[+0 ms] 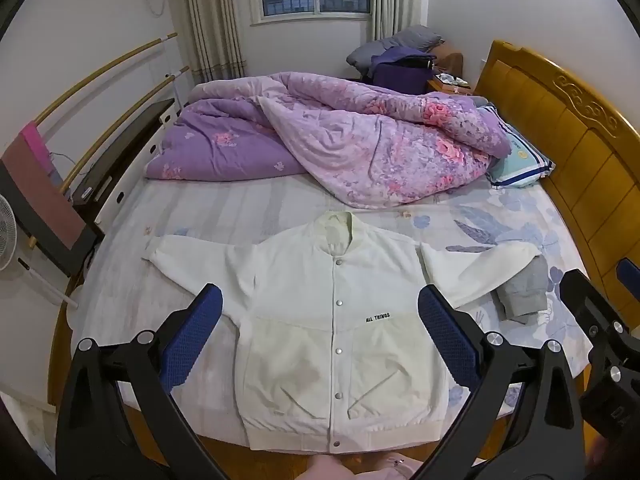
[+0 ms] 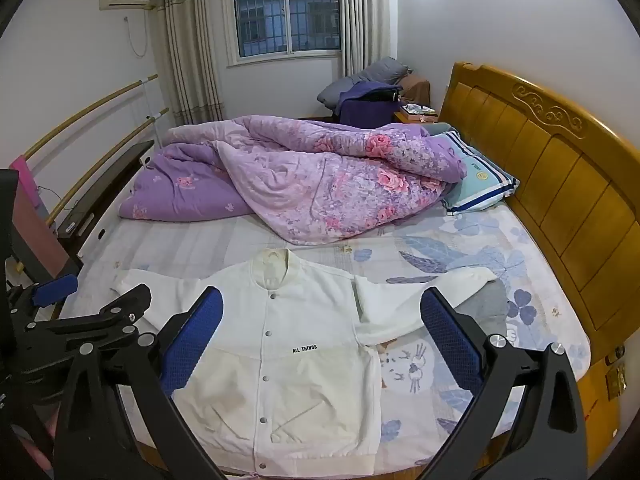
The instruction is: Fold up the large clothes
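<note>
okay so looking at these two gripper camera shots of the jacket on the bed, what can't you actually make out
- White jacket hem: in the left wrist view, its lower corners are covered by the left gripper arms.
- Grey garment: in the right wrist view, mostly hidden under the jacket's sleeve and behind a right gripper finger; its type is unclear.
- Nightstand items: too small to identify.
- Striped pillow: partly buried by the purple quilt.

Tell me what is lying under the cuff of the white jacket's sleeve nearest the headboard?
A grey garment lies partly under the white jacket's sleeve; its covered part is hidden.
</note>
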`<act>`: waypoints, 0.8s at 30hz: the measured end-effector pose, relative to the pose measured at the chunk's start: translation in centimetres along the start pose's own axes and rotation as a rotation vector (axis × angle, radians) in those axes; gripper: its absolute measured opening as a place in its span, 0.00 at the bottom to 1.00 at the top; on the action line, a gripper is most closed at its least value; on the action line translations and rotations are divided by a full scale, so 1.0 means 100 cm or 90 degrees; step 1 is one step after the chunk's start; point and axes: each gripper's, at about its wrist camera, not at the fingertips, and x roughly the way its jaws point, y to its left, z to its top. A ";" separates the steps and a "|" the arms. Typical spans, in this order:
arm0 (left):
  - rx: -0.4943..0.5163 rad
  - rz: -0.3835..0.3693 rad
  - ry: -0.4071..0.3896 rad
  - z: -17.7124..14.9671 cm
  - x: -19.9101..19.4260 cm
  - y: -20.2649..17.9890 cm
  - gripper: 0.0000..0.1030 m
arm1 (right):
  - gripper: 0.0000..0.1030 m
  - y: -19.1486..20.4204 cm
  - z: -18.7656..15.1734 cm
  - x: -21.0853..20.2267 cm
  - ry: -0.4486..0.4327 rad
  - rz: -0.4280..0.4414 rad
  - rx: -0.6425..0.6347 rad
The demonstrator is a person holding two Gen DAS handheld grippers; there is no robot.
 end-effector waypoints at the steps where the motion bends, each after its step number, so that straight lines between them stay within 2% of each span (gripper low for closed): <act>1: 0.000 0.000 0.000 0.001 0.000 -0.001 0.95 | 0.93 0.000 0.000 0.000 -0.002 -0.001 0.000; 14: 0.002 -0.015 0.007 0.009 0.002 -0.017 0.95 | 0.92 -0.001 0.000 0.005 0.005 0.001 0.000; 24: 0.013 -0.033 0.012 0.005 0.021 -0.011 0.95 | 0.92 -0.006 0.001 0.016 0.014 0.004 0.003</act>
